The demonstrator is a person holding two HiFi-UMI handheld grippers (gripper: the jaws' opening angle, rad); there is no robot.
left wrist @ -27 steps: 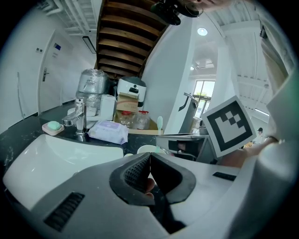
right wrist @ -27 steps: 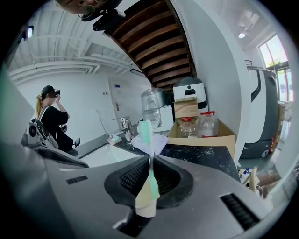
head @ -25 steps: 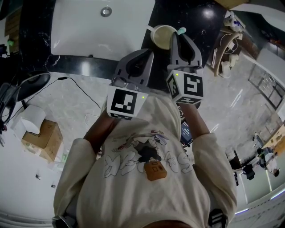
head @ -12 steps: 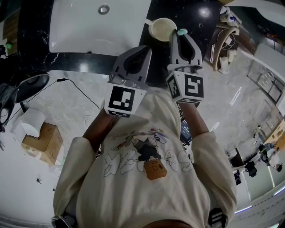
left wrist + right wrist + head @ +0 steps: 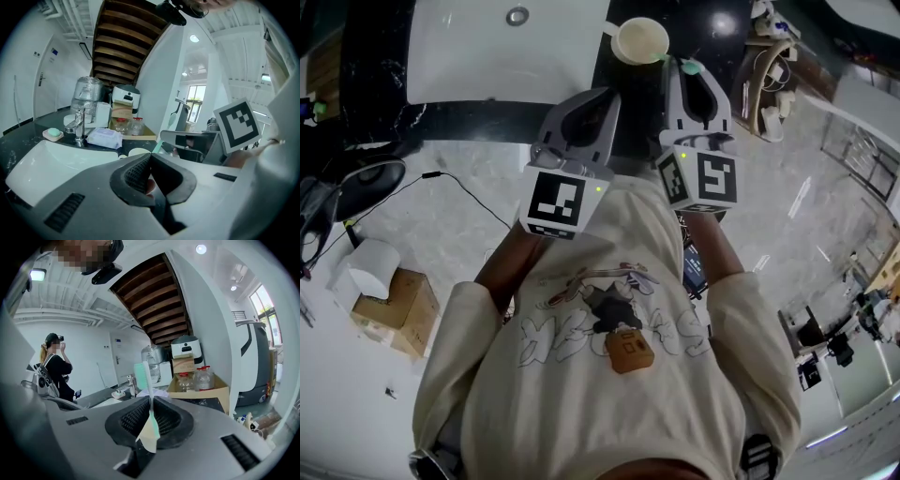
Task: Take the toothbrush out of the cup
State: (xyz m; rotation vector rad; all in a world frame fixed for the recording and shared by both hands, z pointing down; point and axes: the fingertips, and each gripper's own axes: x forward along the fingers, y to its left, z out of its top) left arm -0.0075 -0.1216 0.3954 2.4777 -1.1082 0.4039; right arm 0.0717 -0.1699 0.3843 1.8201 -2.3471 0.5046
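A cream cup (image 5: 640,40) stands on the black counter right of the sink, with nothing showing inside it. My right gripper (image 5: 692,75) is shut on a mint-and-white toothbrush (image 5: 687,67), held clear of the cup to its right. In the right gripper view the toothbrush (image 5: 149,401) stands upright between the pads, bristle head on top, and my right gripper (image 5: 151,411) clamps its handle. My left gripper (image 5: 586,101) is shut and holds nothing, nearer than the cup. From the left gripper view the cup (image 5: 138,152) shows just past my left gripper (image 5: 150,164).
A white sink basin (image 5: 487,47) lies left of the cup, with a faucet (image 5: 77,126), a soap dish (image 5: 53,134) and a wipes pack (image 5: 105,138) behind it. A cardboard box with jars (image 5: 197,383) sits on the counter. A person (image 5: 56,366) stands at left.
The right gripper has drawn back with the toothbrush, so the gap between brush and cup has grown. The left gripper stays shut beside it.
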